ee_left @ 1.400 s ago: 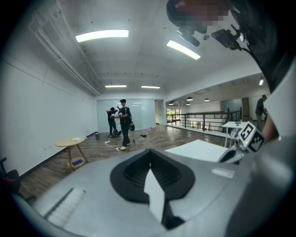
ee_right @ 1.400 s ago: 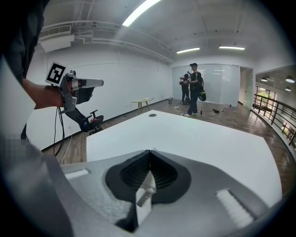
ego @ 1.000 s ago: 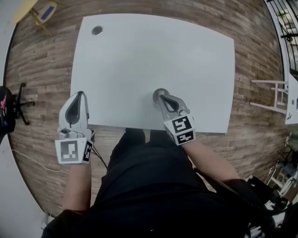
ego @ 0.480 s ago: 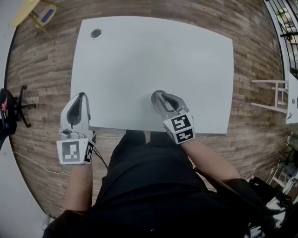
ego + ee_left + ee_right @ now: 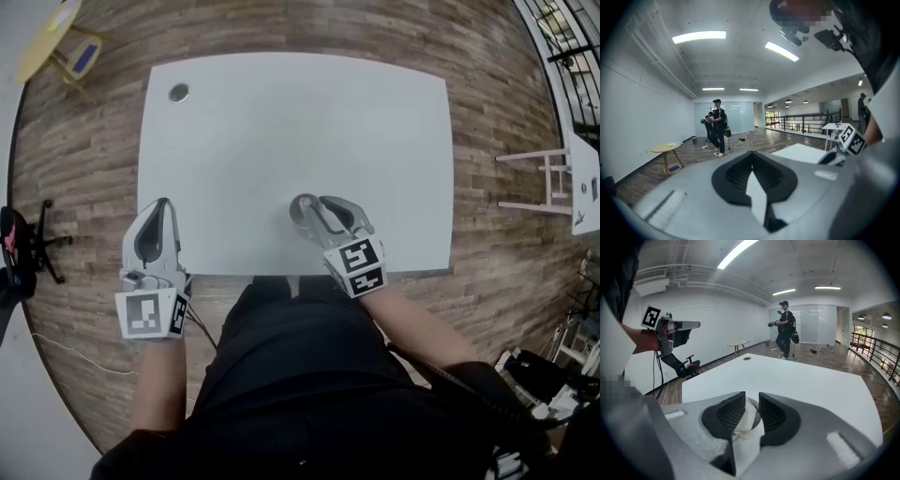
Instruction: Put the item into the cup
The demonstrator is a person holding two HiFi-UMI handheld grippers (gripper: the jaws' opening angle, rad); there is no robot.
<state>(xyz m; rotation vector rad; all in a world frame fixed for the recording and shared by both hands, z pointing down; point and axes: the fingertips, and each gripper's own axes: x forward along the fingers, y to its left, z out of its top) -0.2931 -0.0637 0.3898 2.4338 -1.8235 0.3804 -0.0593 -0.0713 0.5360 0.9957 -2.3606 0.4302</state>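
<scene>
**Right jaws parted directly above the cup, near the front edge of the counter**

The right gripper (image 5: 751,397) had its jaws a narrow gap apart. They had just been opening, and nothing was pressed between the ribbed pads. Through that gap, straight below, showed the round rim of a pale cup (image 5: 745,430). The cup therefore lay under the jaws and a little ahead of them, not off to either side.

No view showed the item clearly. A pale shape inside the rim may have been it, which would suggest it was already in the cup.

From the head view, the cup stood upright on the white counter (image 5: 300,112) close to its near edge, with the right gripper tilted down over it. The left gripper (image 5: 163,206) hung well apart to the left, off the counter's near left corner. Its jaws were closed together on nothing and pointed almost level. The right hand was much the nearer to the cup.
</scene>
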